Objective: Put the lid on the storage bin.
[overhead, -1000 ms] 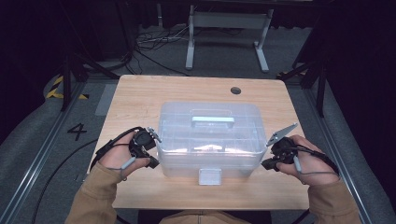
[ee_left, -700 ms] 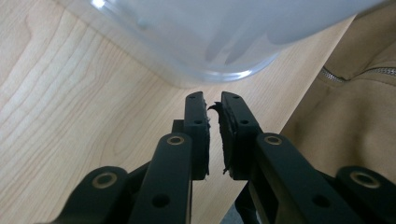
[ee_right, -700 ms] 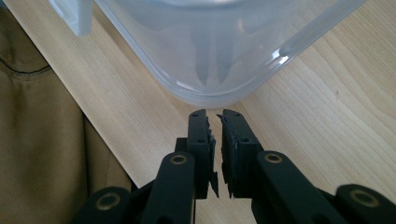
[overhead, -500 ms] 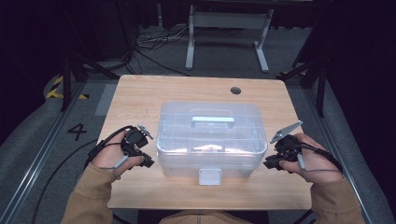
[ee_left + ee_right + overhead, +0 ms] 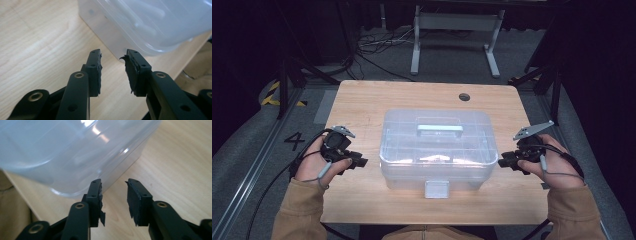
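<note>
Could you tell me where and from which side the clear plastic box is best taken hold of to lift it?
Probably by the pale handle lying flat along the lid of the clear plastic box, approached from straight above. The smooth, rounded walls are far too wide for either open tool, and the handle is the only narrow bar.

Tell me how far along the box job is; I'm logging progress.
Done: the clear plastic box sits latched on the table. In hand: nothing; left gripper and right gripper have just been opening, empty, beside it. Left: lid unopened.

A wooden counter [image 5: 362,105] with a round hole [image 5: 464,97]; behind it a grey frame [image 5: 455,35] and, seemingly, loose cables [image 5: 372,45].
</note>
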Motion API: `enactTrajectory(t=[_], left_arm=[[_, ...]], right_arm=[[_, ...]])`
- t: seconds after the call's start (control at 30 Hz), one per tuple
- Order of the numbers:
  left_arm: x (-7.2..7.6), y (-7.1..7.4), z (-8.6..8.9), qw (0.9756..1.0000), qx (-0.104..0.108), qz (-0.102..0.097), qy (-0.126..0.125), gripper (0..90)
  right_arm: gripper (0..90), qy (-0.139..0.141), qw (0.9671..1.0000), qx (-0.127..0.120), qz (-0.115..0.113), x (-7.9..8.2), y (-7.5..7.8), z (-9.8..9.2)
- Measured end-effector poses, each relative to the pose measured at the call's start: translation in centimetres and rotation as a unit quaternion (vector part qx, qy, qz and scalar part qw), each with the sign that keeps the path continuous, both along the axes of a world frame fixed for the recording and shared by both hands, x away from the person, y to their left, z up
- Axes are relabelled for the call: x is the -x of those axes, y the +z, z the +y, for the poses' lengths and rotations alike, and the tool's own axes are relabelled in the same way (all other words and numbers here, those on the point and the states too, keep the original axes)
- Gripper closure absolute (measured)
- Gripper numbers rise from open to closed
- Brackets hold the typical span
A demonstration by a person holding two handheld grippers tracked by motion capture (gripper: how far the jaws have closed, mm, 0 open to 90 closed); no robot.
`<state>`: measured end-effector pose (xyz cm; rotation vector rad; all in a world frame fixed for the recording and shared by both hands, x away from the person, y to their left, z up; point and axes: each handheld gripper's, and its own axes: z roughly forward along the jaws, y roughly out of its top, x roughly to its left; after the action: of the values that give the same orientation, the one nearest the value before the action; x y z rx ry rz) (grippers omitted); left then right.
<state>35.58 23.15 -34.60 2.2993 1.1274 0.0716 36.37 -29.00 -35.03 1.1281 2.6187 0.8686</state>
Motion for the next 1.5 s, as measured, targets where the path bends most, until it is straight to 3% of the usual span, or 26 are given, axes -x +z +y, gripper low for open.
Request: enactTrajectory(t=[0.17,0.33,0.47,0.57,0.67,0.87,0.97,1.07,1.17,1.33,1.5], left_arm=[[-0.4,-0.2,0.8,0.9995,0.007,-0.019,0.024,61.5],[-1.1,-0.8,1.6,0.9974,0.017,-0.043,0.056,57.2],[-1.7,-1.3,1.9,0.9957,0.030,-0.063,0.061,52.4],[-2.2,-1.8,2.0,0.9934,0.043,-0.089,0.059,48.1],[-2.7,-2.6,2.1,0.9919,0.047,-0.099,0.065,47.0],[-3.9,-4.3,2.6,0.9891,0.052,-0.119,0.070,43.0],[-4.4,-5.3,2.8,0.9877,0.048,-0.125,0.081,42.1],[-4.7,-6.1,2.9,0.9881,0.046,-0.120,0.085,41.9],[-5.1,-6.9,3.1,0.9883,0.041,-0.119,0.087,41.9],[-5.5,-8.2,3.2,0.9897,0.031,-0.103,0.094,41.6],[-5.9,-9.2,3.6,0.9909,0.029,-0.089,0.096,41.5]], right_arm=[[59.9,-0.030,0.9992,-0.014,-0.022,-0.5,0.1,-0.7],[54.2,-0.076,0.9934,-0.052,-0.068,-1.3,0.1,-2.2],[48.6,-0.093,0.9894,-0.053,-0.098,-2.1,-0.5,-3.6],[46.3,-0.094,0.9879,-0.051,-0.112,-2.6,-1.0,-4.3],[44.6,-0.101,0.9864,-0.049,-0.120,-3.0,-1.6,-4.8],[42.4,-0.103,0.9854,-0.046,-0.127,-4.2,-3.4,-5.9],[42.4,-0.110,0.9861,-0.043,-0.117,-4.8,-4.5,-6.3],[42.2,-0.114,0.9867,-0.027,-0.113,-5.4,-5.6,-6.5],[40.4,-0.121,0.9856,-0.036,-0.113,-6.0,-6.7,-6.7],[39.5,-0.143,0.9850,-0.042,-0.087,-6.6,-8.4,-7.2],[39.1,-0.150,0.9841,-0.039,-0.086,-7.1,-9.6,-7.8]])
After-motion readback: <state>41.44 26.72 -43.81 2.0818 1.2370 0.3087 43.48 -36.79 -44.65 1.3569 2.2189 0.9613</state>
